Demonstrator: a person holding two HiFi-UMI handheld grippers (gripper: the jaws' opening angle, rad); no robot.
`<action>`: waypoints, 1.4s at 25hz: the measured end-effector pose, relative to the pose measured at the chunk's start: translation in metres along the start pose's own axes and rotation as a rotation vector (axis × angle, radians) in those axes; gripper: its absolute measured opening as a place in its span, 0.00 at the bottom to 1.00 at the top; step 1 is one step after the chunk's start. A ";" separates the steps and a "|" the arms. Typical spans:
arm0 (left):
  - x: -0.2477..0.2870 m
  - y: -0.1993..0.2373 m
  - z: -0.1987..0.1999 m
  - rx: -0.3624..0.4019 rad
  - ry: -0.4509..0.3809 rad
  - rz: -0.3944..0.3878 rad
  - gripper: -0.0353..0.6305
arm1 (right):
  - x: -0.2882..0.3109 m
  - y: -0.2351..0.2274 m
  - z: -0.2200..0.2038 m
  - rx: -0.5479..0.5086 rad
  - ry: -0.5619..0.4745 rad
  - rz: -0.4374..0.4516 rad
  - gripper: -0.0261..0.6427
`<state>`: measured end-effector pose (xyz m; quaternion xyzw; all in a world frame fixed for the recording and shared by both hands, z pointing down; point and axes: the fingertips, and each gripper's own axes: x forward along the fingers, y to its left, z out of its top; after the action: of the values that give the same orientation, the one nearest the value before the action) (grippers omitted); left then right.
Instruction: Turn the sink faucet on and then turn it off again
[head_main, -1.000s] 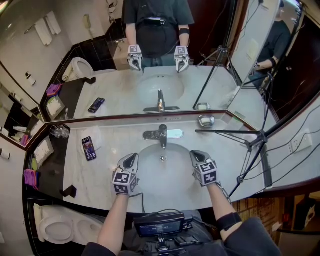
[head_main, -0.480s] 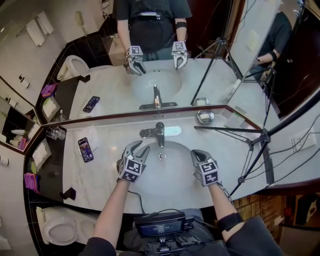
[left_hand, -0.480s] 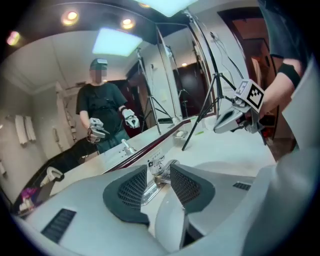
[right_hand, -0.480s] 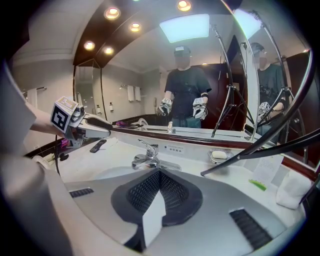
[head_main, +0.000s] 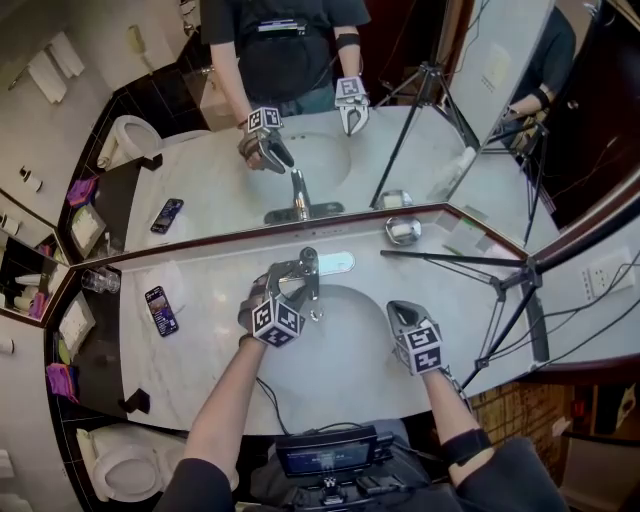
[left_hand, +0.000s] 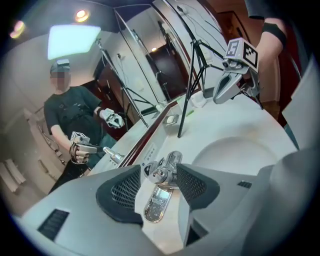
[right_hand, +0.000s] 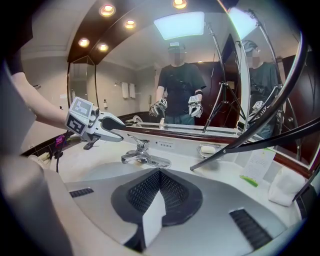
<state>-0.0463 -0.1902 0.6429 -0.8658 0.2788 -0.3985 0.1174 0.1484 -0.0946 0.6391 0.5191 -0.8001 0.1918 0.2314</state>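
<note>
The chrome faucet (head_main: 306, 270) stands at the back of the white sink basin (head_main: 350, 350), its lever handle (left_hand: 165, 169) on top. My left gripper (head_main: 283, 282) is at the faucet with its jaws opening. In the left gripper view the handle and the chrome base plate (left_hand: 156, 205) lie between the two spread fingers, and the pads stand clear of the metal. My right gripper (head_main: 400, 310) hovers over the basin's right side, shut and empty. The right gripper view shows the faucet (right_hand: 142, 154) ahead, with the left gripper (right_hand: 100, 122) reaching in from the left.
A tripod (head_main: 500, 285) stands on the counter at the right, one leg slanting toward the faucet. A soap dish (head_main: 404, 230) sits behind it and a phone (head_main: 160, 308) lies at the left. A mirror runs along the back. A toilet (head_main: 120, 470) is at the lower left.
My left gripper has moved up from the basin's front to the faucet, rolled, and opened from shut. The right gripper has stayed shut over the basin's right side.
</note>
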 end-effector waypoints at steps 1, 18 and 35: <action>0.005 0.002 -0.001 0.015 0.007 0.001 0.38 | 0.001 -0.002 -0.002 0.002 0.003 -0.003 0.07; 0.063 -0.015 -0.008 0.139 0.062 -0.106 0.31 | 0.006 -0.012 -0.009 0.025 0.033 -0.025 0.07; 0.065 -0.014 -0.010 0.137 0.055 -0.038 0.24 | 0.015 -0.004 -0.022 0.020 0.047 -0.009 0.07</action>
<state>-0.0148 -0.2160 0.6960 -0.8496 0.2376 -0.4425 0.1609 0.1509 -0.0950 0.6657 0.5201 -0.7903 0.2108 0.2458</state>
